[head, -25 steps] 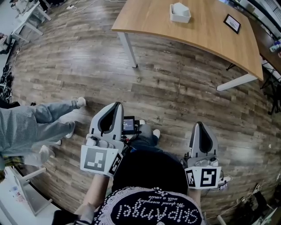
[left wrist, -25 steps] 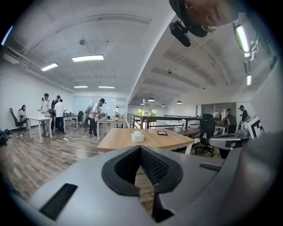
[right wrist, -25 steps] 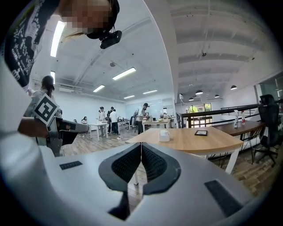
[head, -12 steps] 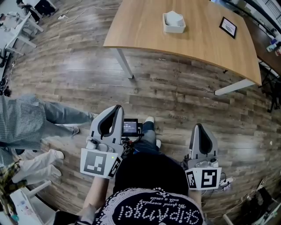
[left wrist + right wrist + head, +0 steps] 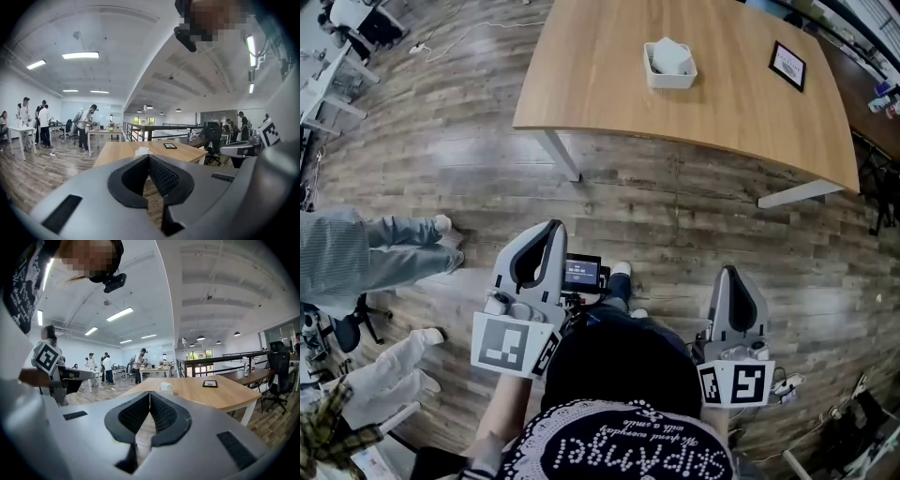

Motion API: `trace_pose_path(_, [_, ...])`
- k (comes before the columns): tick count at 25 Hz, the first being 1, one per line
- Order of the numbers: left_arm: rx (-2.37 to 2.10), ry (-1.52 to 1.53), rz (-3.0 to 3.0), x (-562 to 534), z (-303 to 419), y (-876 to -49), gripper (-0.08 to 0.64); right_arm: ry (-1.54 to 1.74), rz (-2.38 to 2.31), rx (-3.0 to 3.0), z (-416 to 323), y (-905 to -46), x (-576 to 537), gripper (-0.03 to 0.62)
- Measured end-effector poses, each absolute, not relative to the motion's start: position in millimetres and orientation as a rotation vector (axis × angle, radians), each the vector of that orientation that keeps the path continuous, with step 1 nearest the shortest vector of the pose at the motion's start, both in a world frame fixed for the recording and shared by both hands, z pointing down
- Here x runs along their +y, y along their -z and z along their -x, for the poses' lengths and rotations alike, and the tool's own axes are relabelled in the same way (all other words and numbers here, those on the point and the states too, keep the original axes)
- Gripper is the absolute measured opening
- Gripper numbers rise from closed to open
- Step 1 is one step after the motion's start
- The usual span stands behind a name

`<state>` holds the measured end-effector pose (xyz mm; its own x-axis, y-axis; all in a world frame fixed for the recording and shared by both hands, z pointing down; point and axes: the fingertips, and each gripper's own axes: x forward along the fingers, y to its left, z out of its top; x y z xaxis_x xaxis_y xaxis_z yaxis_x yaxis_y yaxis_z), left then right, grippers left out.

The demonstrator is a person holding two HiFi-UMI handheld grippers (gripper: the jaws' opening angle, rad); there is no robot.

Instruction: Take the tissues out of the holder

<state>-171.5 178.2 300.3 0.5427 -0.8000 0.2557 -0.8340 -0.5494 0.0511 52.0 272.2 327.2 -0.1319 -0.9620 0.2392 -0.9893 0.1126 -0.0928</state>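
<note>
A white tissue holder (image 5: 670, 66) with white tissues (image 5: 672, 54) standing up in it sits on the wooden table (image 5: 609, 75) far ahead of me. It shows small in the left gripper view (image 5: 143, 151) and in the right gripper view (image 5: 165, 386). My left gripper (image 5: 551, 228) is held at waist height over the floor, its jaws shut together with nothing between them. The right gripper (image 5: 732, 273) is beside it, also shut and empty. Both point toward the table, well short of it.
A small black-framed picture (image 5: 788, 65) lies on the table's right part. White table legs (image 5: 556, 155) stand at the near edge. A person's legs (image 5: 384, 253) are on the wood floor at left; other people stand by distant desks (image 5: 84, 126). An office chair (image 5: 279, 376) is at right.
The table and holder have come nearer and shifted down in the head view as I walked forward. The person at left has moved. Both grippers stay shut.
</note>
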Motion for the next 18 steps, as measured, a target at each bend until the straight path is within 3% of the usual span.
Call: trace_pose_path(18, [-1.455,-0.316,-2.56,138,135,-303,0.005,-0.412,-1.966,-2.282,-99,-339,228,0.011])
